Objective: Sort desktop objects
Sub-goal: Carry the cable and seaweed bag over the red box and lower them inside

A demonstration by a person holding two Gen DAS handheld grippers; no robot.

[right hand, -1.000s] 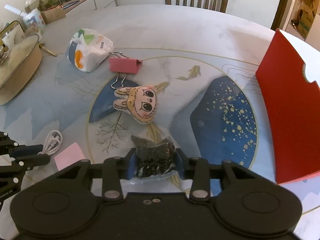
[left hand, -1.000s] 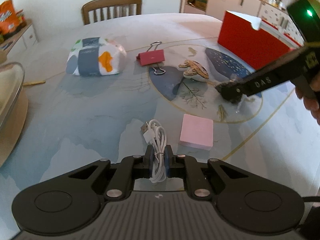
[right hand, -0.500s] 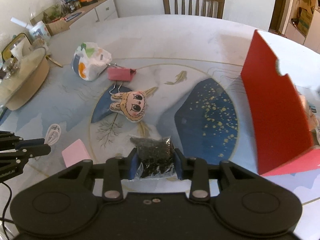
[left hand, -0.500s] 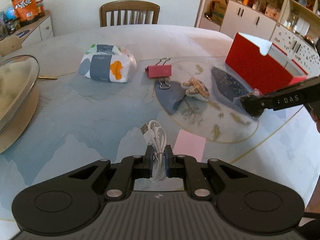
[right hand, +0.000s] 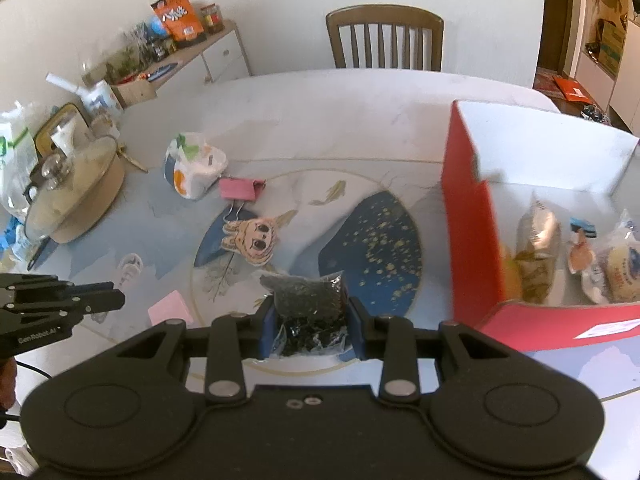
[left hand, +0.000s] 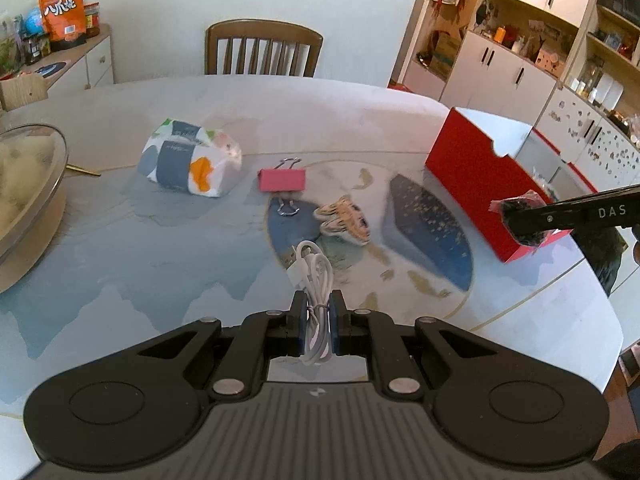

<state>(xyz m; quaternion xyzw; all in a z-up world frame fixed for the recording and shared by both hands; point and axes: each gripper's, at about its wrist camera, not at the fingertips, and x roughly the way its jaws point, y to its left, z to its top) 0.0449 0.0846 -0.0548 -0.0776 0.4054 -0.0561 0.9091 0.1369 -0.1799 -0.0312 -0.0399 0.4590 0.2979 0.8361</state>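
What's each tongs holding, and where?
Left tongs: white cable, pinched near the coil's lower end. Right tongs: bag of dark bits, gripped at its lower half.

A red box [right hand: 472,240], pink binder clip [left hand: 282,179], pink notepad [right hand: 170,309], white cable [left hand: 314,276] (coiled), and a blue, gold-speckled tabletop [right hand: 384,248].

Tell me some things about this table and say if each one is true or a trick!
1. The left gripper is squeezing a white cable. True.
2. The right gripper is empty. False: it is shut on a clear bag of dark bits.
3. The pink clip lies inside the red box. False: it lies on the table, beside a patterned tissue pack.
4. The red box already has snack packets in it. True.
5. The bunny toy is hanging from a gripper. False: it lies on the table.
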